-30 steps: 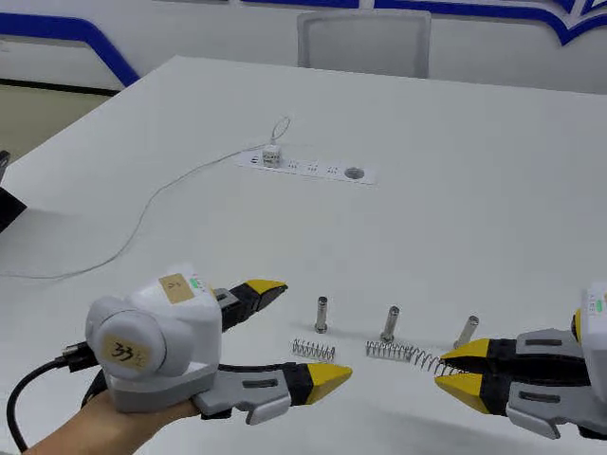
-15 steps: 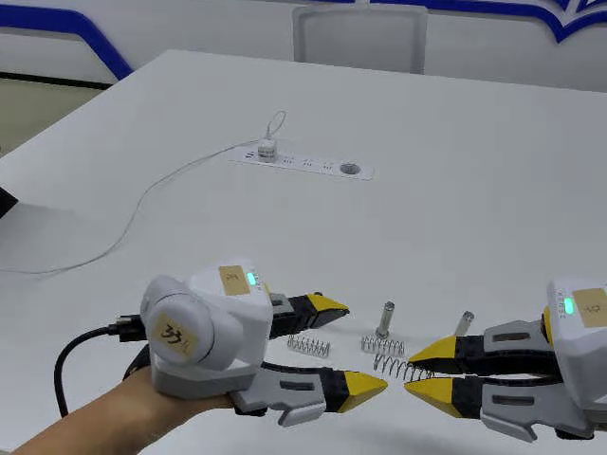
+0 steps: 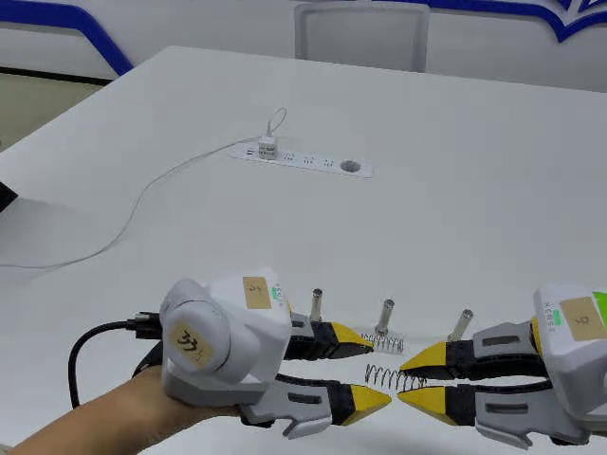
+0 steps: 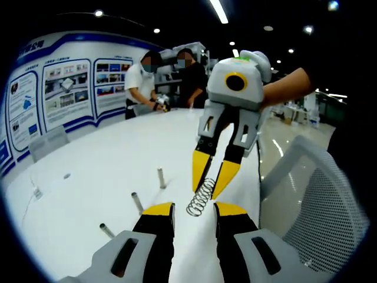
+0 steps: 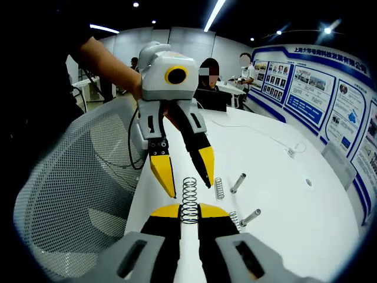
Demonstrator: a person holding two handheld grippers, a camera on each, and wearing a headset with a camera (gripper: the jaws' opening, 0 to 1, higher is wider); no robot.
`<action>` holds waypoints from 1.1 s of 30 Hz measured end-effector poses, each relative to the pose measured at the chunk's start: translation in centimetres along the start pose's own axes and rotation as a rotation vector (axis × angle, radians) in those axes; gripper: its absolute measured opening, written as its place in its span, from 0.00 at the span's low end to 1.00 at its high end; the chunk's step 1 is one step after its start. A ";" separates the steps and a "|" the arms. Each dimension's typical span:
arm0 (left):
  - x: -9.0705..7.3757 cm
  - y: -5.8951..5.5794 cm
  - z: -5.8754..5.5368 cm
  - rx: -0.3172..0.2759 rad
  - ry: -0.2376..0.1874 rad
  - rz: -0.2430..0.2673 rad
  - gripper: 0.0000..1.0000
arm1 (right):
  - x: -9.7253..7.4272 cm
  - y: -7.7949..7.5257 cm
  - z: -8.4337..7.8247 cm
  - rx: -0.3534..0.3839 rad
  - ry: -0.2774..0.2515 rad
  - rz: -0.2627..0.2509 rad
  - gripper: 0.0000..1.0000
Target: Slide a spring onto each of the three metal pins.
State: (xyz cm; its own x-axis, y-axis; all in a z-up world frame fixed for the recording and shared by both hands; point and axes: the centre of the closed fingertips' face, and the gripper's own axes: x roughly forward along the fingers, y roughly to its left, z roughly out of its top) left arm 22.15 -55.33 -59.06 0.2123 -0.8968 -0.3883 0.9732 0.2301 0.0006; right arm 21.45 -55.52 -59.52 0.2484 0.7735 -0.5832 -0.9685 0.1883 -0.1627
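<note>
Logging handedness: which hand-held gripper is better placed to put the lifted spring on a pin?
Right. The right hand-held gripper is shut on the spring, near a bare pin; the left hand-held gripper is open, holding nothing.

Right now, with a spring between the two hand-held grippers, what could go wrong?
1. The right hand-held gripper pinches the spring at one end only. If the open left hand-held gripper closes on the free end, the spring may buckle or flick away.
2. The middle pin stands upright close behind the jaw tips, so a careless swing could knock it over.
</note>
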 end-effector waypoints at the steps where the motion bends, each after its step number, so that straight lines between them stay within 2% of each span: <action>1: 0.0 -0.1 -0.1 0.009 0.005 -0.005 0.26 | 0.0 0.1 0.1 0.001 -0.004 0.002 0.10; 6: 0.1 -0.2 0.0 0.021 0.004 -0.014 0.22 | 0.1 0.5 0.3 -0.015 -0.003 0.013 0.10; 10: 0.2 -0.4 -0.1 0.048 0.018 -0.026 0.20 | 0.1 0.5 0.4 -0.027 0.000 0.016 0.10; 13: 0.0 -0.8 -0.2 0.086 0.025 -0.038 0.14 | 0.1 0.6 0.4 -0.043 0.005 0.020 0.10; 19: -0.1 -0.8 -0.2 0.111 0.028 -0.043 0.13 | 0.1 0.8 0.5 -0.060 0.008 0.027 0.10; 20: -0.1 -0.9 -0.3 0.135 0.032 -0.042 0.13 | 0.1 0.8 0.5 -0.060 0.008 0.027 0.10; 21: -0.2 -0.9 0.0 0.223 0.027 -0.037 0.12 | 0.2 0.8 0.6 -0.065 0.006 0.026 0.10; 22: -0.2 -0.9 -0.1 0.254 0.037 -0.033 0.12 | 0.1 0.8 0.6 -0.069 0.006 0.026 0.10; 33: -0.2 -1.4 0.3 0.251 0.026 -0.060 0.10 | -0.3 1.0 0.8 -0.107 -0.006 0.036 0.11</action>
State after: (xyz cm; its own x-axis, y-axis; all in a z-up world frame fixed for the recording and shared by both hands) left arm 20.80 -55.52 -58.73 0.1541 -0.8951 -0.4183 0.9763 0.0728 0.2040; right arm 20.41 -55.12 -58.83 0.2131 0.7824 -0.5851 -0.9694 0.0948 -0.2263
